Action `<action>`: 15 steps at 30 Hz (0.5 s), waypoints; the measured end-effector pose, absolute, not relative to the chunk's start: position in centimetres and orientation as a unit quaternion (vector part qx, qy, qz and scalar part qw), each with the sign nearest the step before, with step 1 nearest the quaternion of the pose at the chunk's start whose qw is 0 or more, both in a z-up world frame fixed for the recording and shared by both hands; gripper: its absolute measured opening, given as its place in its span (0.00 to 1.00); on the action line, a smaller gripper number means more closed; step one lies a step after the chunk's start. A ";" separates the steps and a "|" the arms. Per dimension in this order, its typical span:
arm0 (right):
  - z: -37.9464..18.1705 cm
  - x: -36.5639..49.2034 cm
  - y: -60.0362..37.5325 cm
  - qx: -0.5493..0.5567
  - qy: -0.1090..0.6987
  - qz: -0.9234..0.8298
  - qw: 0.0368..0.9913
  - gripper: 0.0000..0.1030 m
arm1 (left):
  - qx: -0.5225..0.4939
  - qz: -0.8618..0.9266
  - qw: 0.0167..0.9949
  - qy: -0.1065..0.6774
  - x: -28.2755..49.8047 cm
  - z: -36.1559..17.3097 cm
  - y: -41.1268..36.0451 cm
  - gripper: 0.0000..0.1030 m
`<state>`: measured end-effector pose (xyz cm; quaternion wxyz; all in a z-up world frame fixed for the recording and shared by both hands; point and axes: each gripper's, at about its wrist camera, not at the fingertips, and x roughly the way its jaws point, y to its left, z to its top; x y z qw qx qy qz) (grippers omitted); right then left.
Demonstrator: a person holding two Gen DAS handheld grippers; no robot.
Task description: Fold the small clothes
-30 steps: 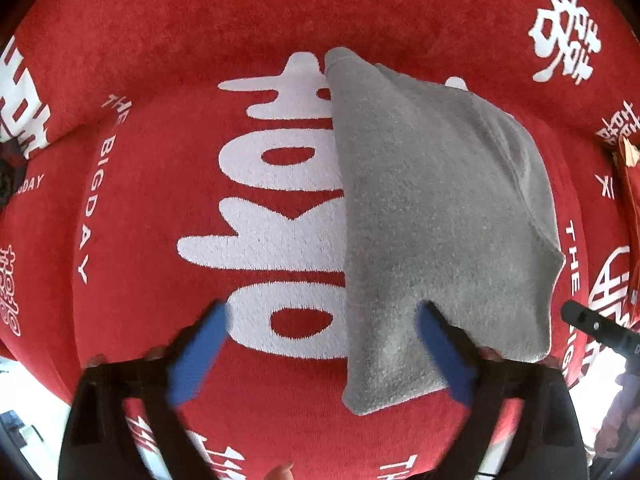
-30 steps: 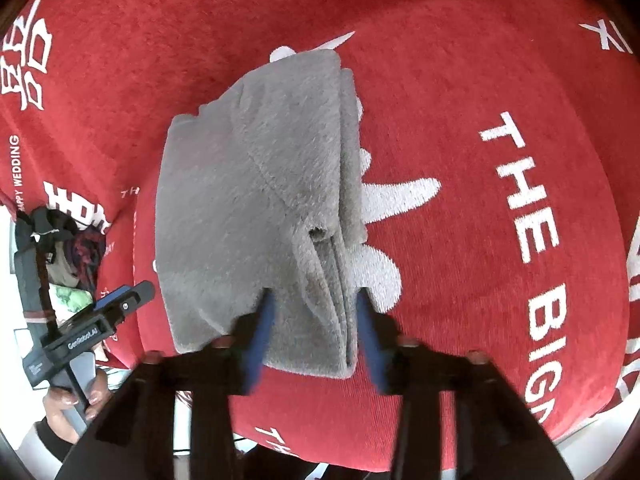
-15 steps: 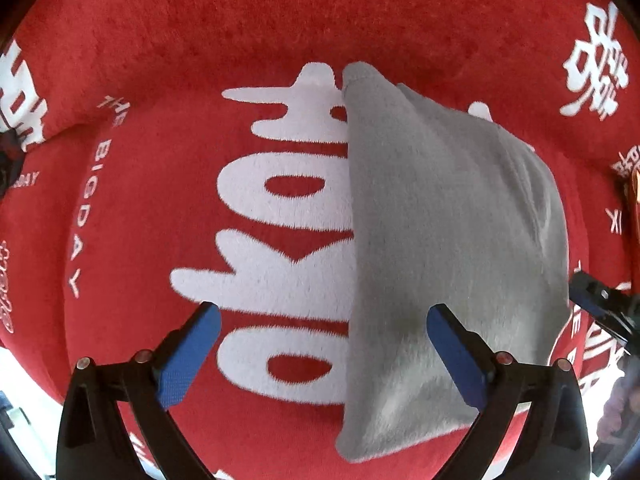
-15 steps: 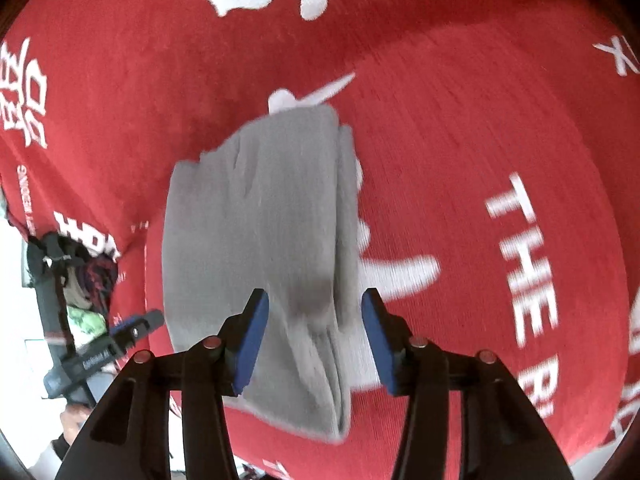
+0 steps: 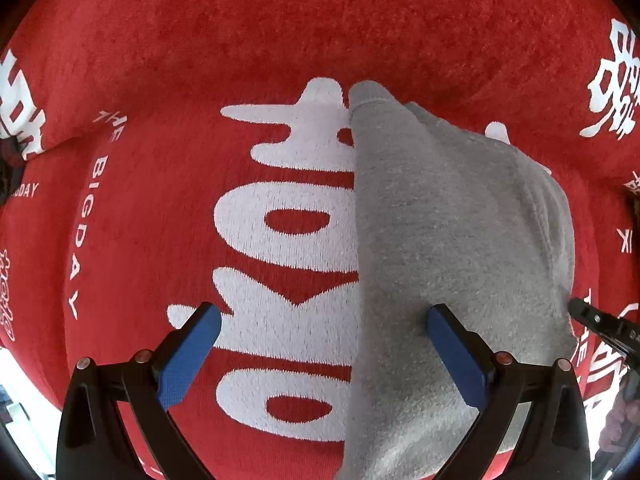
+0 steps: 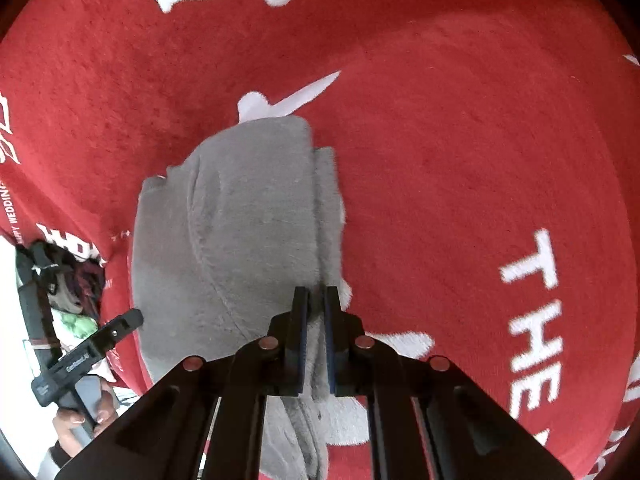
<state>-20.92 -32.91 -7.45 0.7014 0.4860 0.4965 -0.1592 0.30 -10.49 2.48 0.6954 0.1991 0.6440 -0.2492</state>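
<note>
A folded grey fleece garment (image 5: 452, 240) lies on a red blanket with white lettering (image 5: 168, 208). My left gripper (image 5: 320, 320) hangs open straight above it, its blue pads (image 5: 188, 356) spread wide. The left pad is over the red blanket and the right pad over the grey cloth. In the right wrist view the same garment (image 6: 240, 232) lies folded, and my right gripper (image 6: 316, 300) is shut on its layered right edge near the front corner, with grey cloth pinched between the pads.
The red blanket (image 6: 460, 152) spreads in all directions around the garment. In the right wrist view the other gripper (image 6: 80, 356) and the hand holding it show at lower left, beside a dark bundle of things (image 6: 60, 272) past the blanket's edge.
My right gripper has come down onto the garment's right edge and closed on it. My left gripper has dropped a little lower over the garment's left side, still open.
</note>
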 end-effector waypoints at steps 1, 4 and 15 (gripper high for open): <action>-7.4 -21.2 -32.9 0.487 0.497 -0.157 0.700 0.08 | 0.199 -0.249 0.695 0.645 0.4 2.5 -10.5 1.00; -7.0 -22.3 -32.9 0.489 0.500 -0.154 0.698 0.09 | 0.197 -0.248 0.694 0.647 0.5 2.4 -10.5 1.00; -6.6 -21.5 -33.0 0.506 0.481 -0.131 0.704 0.48 | 0.197 -0.250 0.693 0.647 0.8 2.4 -11.3 1.00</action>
